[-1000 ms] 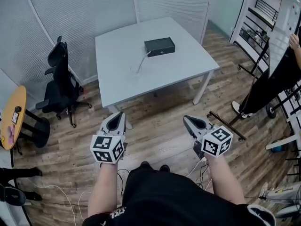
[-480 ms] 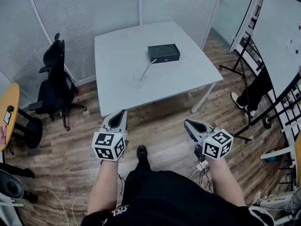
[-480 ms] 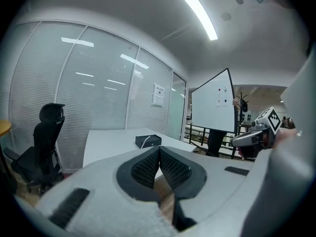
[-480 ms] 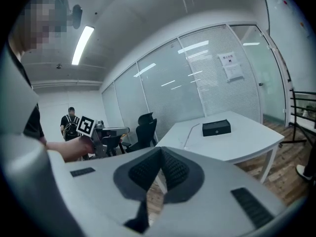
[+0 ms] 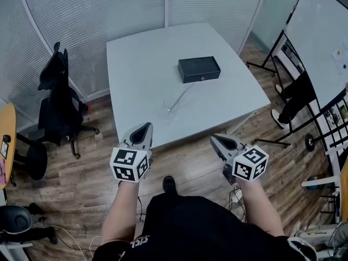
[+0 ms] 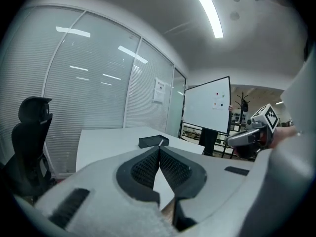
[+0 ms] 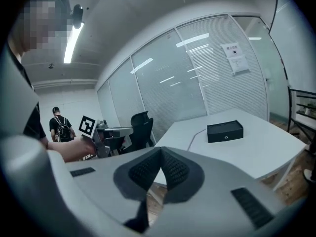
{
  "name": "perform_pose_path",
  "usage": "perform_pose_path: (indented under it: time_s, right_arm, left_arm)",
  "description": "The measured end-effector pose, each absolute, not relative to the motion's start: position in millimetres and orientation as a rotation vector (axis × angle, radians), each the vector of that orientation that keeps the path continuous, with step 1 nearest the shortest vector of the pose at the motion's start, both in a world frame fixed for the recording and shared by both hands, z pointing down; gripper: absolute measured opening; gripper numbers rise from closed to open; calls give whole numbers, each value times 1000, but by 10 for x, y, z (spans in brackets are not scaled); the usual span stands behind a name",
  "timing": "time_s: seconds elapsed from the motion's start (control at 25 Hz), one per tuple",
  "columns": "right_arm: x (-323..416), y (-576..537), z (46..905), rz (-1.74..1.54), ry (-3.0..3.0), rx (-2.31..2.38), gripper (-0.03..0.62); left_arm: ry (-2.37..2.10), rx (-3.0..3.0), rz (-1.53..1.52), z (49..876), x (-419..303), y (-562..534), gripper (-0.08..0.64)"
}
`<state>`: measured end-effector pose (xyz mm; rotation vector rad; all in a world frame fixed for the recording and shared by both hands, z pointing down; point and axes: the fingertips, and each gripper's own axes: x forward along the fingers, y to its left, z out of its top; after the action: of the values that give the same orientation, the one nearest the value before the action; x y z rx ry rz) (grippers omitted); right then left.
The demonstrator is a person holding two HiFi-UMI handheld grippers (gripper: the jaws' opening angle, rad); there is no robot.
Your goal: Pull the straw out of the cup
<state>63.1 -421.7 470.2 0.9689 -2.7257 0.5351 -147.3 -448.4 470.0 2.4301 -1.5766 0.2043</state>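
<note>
A thin white straw (image 5: 181,97) leans out of a clear cup (image 5: 169,112) near the front of the white table (image 5: 136,64); the cup is faint against the tabletop. My left gripper (image 5: 145,126) and right gripper (image 5: 213,138) hover side by side over the wooden floor, just short of the table's front edge and apart from the cup. Both point at the table. The left gripper (image 6: 159,149) has its jaws pressed together with nothing between them, and so does the right gripper (image 7: 160,151). The straw (image 7: 198,132) shows ahead in the right gripper view.
A black box (image 5: 199,69) lies on the table behind the cup. A black office chair (image 5: 57,105) stands at the table's left. A whiteboard on a stand (image 5: 318,31) and a person's legs (image 5: 291,99) are at the right. Cables lie on the floor (image 5: 234,194) near my feet.
Both grippers have moved forward toward the table together, staying shut. The table and the cup with the straw now sit closer and lower in the head view.
</note>
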Motion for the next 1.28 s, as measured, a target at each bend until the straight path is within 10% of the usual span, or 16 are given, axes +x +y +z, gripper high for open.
perform_pose_path:
  time_s: [1.28]
  right_arm:
    - [392, -5905, 5358, 737, -2670, 811, 28]
  left_arm:
    - [-1385, 2426, 433, 5402, -1129, -6007, 91]
